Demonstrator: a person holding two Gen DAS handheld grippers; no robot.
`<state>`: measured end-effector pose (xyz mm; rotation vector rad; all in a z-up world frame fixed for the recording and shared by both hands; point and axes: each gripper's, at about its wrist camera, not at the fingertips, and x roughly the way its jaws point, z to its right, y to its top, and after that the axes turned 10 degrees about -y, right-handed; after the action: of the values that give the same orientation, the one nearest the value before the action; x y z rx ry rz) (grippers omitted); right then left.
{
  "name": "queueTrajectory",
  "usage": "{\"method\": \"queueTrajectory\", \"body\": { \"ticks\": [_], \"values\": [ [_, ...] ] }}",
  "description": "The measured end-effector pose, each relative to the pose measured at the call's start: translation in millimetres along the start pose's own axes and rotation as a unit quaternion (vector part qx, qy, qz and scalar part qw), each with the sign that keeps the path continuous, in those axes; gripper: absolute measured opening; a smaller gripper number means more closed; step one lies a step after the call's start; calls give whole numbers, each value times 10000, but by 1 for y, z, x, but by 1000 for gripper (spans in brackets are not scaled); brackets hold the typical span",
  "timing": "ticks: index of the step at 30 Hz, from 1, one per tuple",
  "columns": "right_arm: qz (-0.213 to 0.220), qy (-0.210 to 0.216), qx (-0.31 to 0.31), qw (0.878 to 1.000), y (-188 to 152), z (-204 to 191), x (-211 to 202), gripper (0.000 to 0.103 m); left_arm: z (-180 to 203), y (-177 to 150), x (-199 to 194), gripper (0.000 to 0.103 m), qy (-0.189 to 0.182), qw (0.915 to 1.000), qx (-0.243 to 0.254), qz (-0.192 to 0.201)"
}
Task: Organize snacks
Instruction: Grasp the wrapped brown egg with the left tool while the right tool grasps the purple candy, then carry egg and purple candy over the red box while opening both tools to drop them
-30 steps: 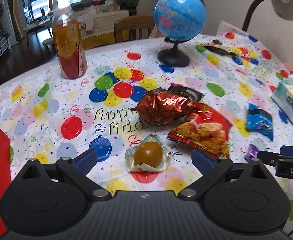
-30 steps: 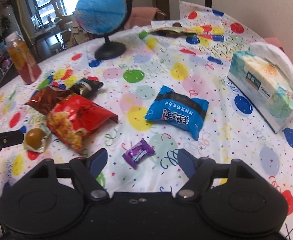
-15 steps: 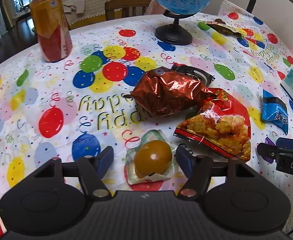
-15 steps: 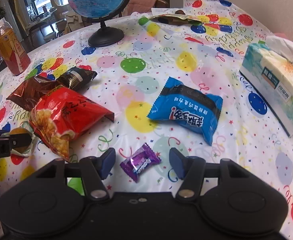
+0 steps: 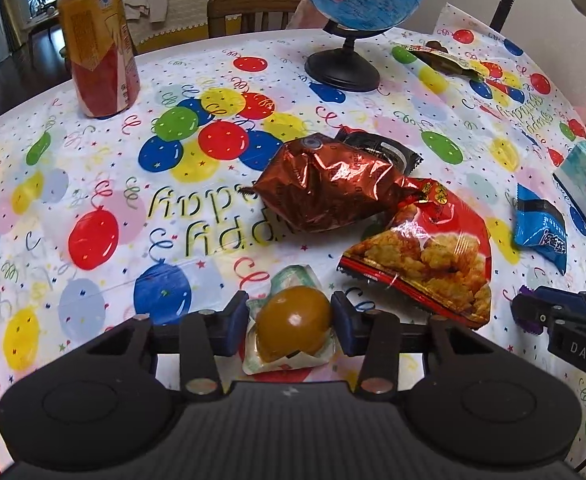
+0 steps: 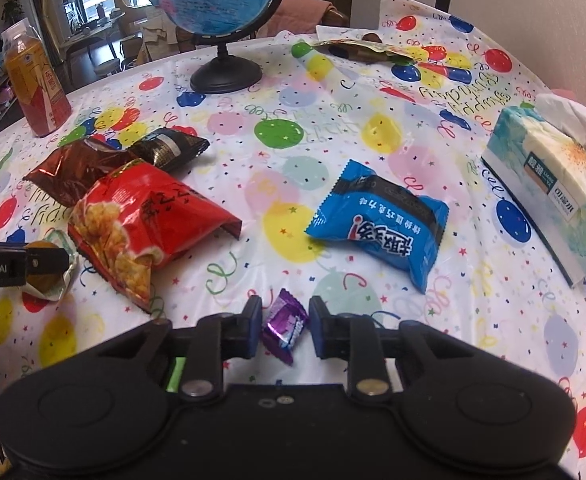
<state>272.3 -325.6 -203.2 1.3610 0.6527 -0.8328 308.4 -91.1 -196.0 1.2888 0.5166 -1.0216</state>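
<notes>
Left wrist view: two grippers closing on snacks at once.

Left gripper (image 5: 291, 322) narrows around a round brown snack (image 5: 293, 322) in crinkly film, pads at its sides, contact unclear; it looks firm but slippery, best taken across its middle. Right gripper (image 6: 281, 326) closes on a light purple candy (image 6: 286, 326), not yet pinched. Beyond lie soft crushable red bag (image 6: 149, 224) and blue packet (image 6: 381, 222).

Black ribbed tool (image 5: 291, 320), blue pads (image 5: 237, 320), silver screws
</notes>
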Motion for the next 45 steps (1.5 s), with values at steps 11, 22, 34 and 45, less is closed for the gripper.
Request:
{"method": "queueTrajectory", "body": {
  "ticks": [11,22,34,45],
  "values": [
    [179,237,-55,9995,-10,-1,-32,22,-1,-22,-34,43,-17,9995,-314,38],
    [494,730,-292,9957,-11,-21,-88,22,2,-35,-87,43,82,9979,-578,269],
    [937,1293,-702,9847,-8,-67,-155,22,-22,-58,-169,43,316,9928,-853,779],
    [1222,1723,-1091,9713,-8,-134,-200,22,-71,-81,-238,43,602,9838,-1192,1195]
  ]
}}
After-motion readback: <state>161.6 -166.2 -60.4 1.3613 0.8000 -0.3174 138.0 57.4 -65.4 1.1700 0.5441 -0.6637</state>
